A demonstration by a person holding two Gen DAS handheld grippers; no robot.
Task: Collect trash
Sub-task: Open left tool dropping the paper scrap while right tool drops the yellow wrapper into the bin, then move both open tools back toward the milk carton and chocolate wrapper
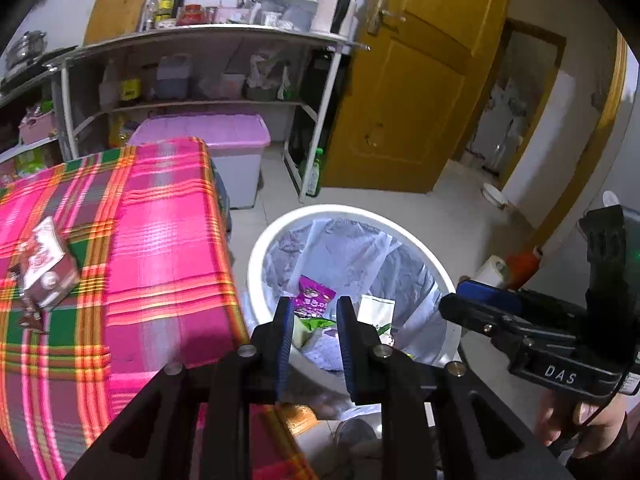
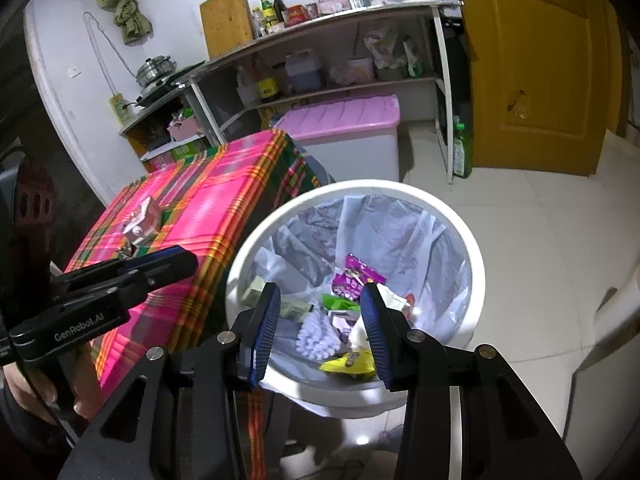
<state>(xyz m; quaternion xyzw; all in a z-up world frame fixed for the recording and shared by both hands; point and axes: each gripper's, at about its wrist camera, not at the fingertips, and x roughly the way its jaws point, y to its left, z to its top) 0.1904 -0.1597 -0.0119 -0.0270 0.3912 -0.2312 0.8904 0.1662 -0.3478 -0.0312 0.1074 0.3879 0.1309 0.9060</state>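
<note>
A white trash bin (image 1: 256,256) (image 2: 476,256) with a clear liner stands on the floor beside the table. It holds a purple snack packet (image 1: 314,296) (image 2: 356,276), green and yellow wrappers (image 2: 352,362) and other trash. My left gripper (image 1: 314,308) is open and empty over the bin's near rim. My right gripper (image 2: 320,292) is open and empty above the bin; it also shows in the left wrist view (image 1: 472,296). A crumpled brown-and-white carton (image 1: 46,268) (image 2: 142,220) lies on the pink plaid tablecloth (image 1: 160,240) (image 2: 208,208).
A metal shelf unit (image 1: 200,36) with bottles and containers stands behind. A pink-lidded storage box (image 1: 224,132) sits under it. A yellow door (image 1: 420,80) is to the right, with a green bottle (image 1: 314,172) on the tiled floor.
</note>
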